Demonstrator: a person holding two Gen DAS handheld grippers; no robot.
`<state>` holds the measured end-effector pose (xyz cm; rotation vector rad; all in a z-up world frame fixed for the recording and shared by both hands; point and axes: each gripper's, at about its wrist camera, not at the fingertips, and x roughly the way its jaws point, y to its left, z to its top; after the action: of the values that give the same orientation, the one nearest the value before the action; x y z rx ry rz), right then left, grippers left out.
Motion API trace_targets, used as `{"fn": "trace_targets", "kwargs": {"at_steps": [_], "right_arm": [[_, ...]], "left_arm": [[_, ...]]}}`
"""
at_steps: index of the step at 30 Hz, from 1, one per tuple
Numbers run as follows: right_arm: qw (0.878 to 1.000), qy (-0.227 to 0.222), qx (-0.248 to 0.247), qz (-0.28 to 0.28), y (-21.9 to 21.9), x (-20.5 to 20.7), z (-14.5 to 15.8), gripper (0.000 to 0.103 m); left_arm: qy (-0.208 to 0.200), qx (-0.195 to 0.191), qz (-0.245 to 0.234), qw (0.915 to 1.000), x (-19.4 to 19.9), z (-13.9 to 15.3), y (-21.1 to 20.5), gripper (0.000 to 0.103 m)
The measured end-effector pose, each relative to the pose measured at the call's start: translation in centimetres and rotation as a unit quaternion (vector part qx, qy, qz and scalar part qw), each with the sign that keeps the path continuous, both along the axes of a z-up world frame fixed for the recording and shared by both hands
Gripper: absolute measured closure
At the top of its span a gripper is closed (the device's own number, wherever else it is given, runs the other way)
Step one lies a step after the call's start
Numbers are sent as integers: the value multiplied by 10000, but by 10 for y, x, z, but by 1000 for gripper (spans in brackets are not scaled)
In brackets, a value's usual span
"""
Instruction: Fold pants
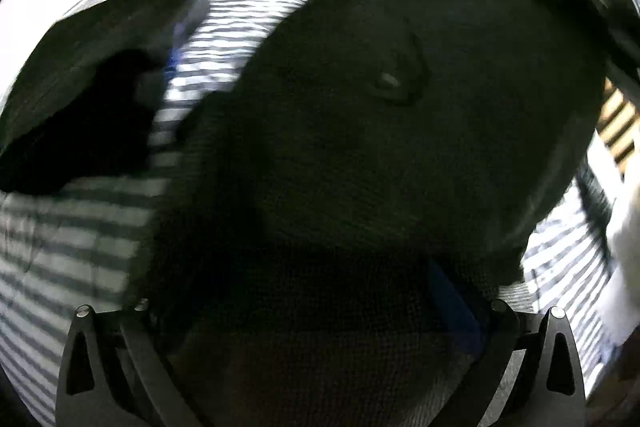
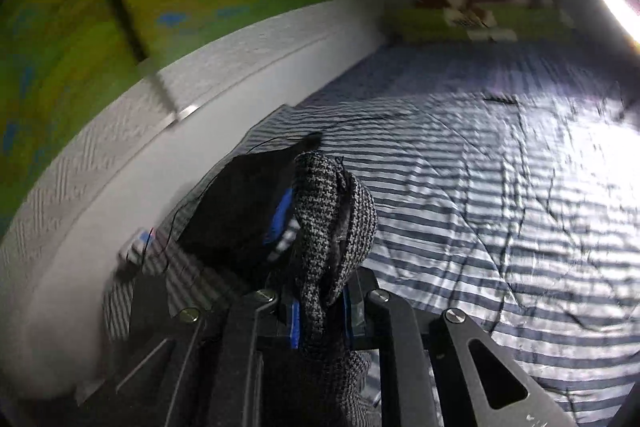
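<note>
While my right tongs (image 2: 320, 311) pinch a bunched fold of the pants (image 2: 332, 211) above the striped bed (image 2: 500, 227) near its wall-side edge, my left tongs (image 1: 320, 339) stand wide, cloth draped between.

Coarse matt knit pants (image 2: 332, 211) over smooth striped cotton-like bedsheet (image 2: 500, 207).

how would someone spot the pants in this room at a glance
Start at the bed with the blue-and-white striped sheet that runs along the white wall. The pants hang above it near the wall side, pinched in the right gripper. They are dark grey with a coarse speckled weave, unlike the striped sheet and the green blanket at the far end.
</note>
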<state>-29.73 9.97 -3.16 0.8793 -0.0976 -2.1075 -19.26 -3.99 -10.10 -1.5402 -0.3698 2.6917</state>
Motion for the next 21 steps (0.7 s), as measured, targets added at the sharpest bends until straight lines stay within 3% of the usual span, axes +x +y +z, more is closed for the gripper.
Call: {"fn": "trace_targets", "kwargs": {"at_steps": [5,9,14,21], "right_arm": [[9958,548,395,622,-18,56,16,90],[9876,965,757,979,-29,105,11,90],[9660,1601,1368,1499,-43,169,-7,90],[9444,1818,1921,1954,-47,229,-44,90]], "left_arm": [[430,307,792,9955,23,24,-64,1],[490,542,1236,9896,37,26,-103,1],[538,816,1318,9864,61,29,-121,2],[868,1080,1370,9808,108,54,-130,2]]}}
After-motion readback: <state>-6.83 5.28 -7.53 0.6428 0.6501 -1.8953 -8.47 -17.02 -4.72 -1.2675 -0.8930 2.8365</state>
